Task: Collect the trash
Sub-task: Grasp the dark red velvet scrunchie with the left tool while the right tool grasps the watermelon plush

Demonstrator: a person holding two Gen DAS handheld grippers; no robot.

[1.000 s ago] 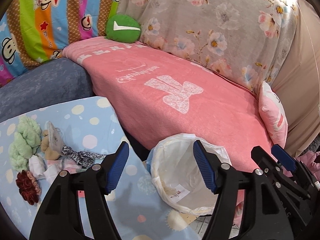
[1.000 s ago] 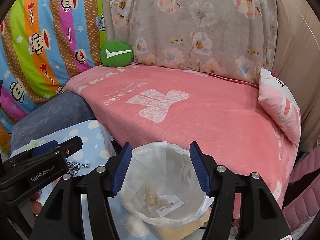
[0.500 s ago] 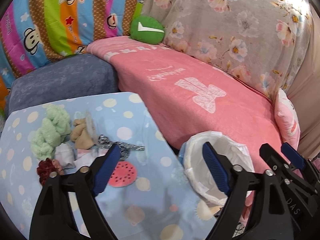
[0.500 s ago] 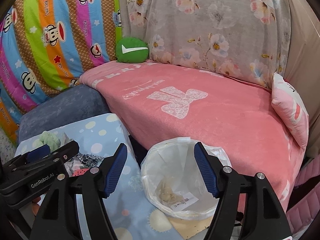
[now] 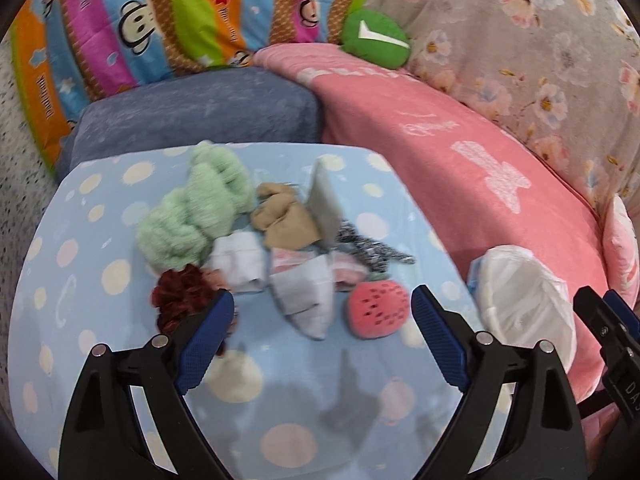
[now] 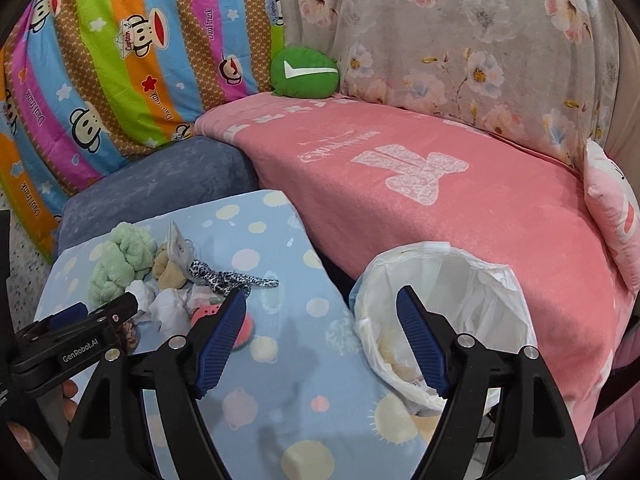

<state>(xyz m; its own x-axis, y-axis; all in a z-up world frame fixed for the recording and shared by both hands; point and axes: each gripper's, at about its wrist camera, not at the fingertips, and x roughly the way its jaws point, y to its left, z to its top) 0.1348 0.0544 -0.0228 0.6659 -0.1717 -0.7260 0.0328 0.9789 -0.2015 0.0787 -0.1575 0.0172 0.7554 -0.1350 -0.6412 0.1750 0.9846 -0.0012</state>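
Aim matters: left tool (image 5: 318, 334), spread and empty, should drop squarely over the white crumpled tissue (image 5: 304, 300) before pinching it for the bin (image 6: 440, 316); right tool (image 6: 320, 340) hangs spread too.

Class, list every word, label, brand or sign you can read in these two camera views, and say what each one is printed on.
"GenRobot.AI": on the left gripper, seen from the right wrist.
"Daul frank" and "Captain": on the striped monkey quilt.
"DA", cut off: on the right gripper, left wrist view.
White tick sign: on the green cushion.
Script on the pink blanket: not legible.
Label inside the bin bag: too small.
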